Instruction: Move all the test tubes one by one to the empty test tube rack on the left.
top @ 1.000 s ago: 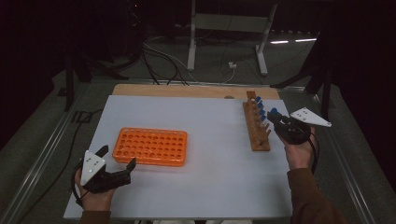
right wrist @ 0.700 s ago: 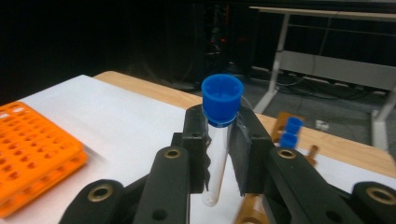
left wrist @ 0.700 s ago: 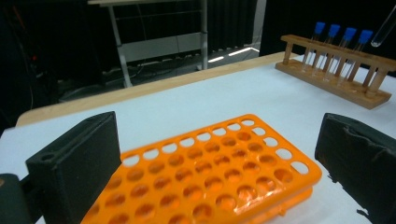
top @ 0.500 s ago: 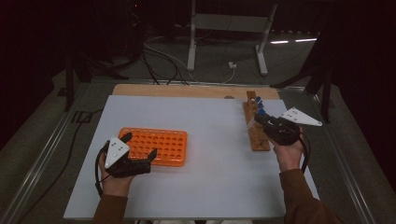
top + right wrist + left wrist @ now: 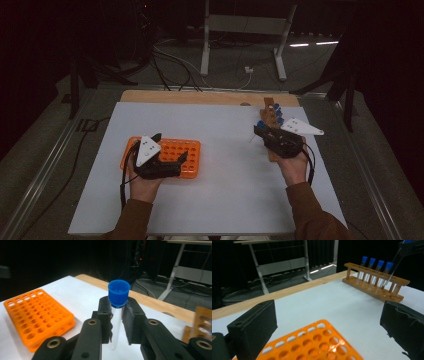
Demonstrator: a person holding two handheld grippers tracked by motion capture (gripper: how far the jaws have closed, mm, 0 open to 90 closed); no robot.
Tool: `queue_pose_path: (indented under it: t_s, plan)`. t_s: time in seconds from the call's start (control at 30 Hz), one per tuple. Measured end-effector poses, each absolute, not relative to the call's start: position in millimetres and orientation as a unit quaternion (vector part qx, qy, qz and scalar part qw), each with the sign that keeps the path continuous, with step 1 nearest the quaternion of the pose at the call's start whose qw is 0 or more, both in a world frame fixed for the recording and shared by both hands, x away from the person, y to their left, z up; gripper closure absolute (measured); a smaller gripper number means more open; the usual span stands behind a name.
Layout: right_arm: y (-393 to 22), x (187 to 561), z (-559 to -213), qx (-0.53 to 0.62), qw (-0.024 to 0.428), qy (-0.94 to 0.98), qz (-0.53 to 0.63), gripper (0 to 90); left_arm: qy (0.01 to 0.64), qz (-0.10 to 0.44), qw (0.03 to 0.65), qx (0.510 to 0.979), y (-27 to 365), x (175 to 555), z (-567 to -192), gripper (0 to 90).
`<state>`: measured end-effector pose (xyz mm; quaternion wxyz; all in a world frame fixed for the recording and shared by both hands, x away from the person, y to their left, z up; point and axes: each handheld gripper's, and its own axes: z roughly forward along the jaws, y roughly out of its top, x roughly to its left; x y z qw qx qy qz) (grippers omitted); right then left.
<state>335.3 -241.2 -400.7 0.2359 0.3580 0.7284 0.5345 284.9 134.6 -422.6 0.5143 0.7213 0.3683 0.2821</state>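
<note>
Since a second ago my right tongs have lifted a blue-capped tube clear of the wooden rack and hold it pinched above the worktop, while my left tongs, wide apart, have closed in on the orange rack, likely its destination.

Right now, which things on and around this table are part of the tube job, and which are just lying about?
In the job:
- clear blue-capped test tube clamped in the right gripper
- wooden tube rack
- orange plastic multi-hole rack
- left gripper, open over it

Lying about:
- floor cables
- white metal stand
</note>
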Motion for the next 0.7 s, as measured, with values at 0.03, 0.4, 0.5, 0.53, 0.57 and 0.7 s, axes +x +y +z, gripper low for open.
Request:
queue_pose_path:
  t_s: [0.03,0.4,0.5,0.53,0.57,0.7]
  plan:
    - [-233.6,335.3,-401.6,0.352,0.231,0.733,0.535,77.0,0.365,0.285,0.513,0.723,131.9,287.4,-422.4,1.8]
    - [-199.3,334.7,-407.4,0.329,0.209,0.745,0.541,77.0,0.357,0.276,0.518,0.727,108.0,301.8,-427.5,1.8]
    - [-190.1,333.6,-406.5,0.322,0.204,0.75,0.541,77.0,0.348,0.277,0.51,0.736,98.4,304.8,-429.3,4.5]
    - [-190.1,333.6,-406.5,0.322,0.204,0.75,0.541,77.0,0.348,0.277,0.51,0.736,98.4,304.8,-429.3,5.9]
    - [-187.1,333.3,-406.1,0.319,0.204,0.751,0.54,77.0,0.347,0.274,0.511,0.738,95.5,305.7,-430.4,5.9]
    - [-173.4,331.8,-403.1,0.307,0.197,0.756,0.543,77.0,0.334,0.274,0.506,0.747,86.4,306.9,-432.4,14.6]
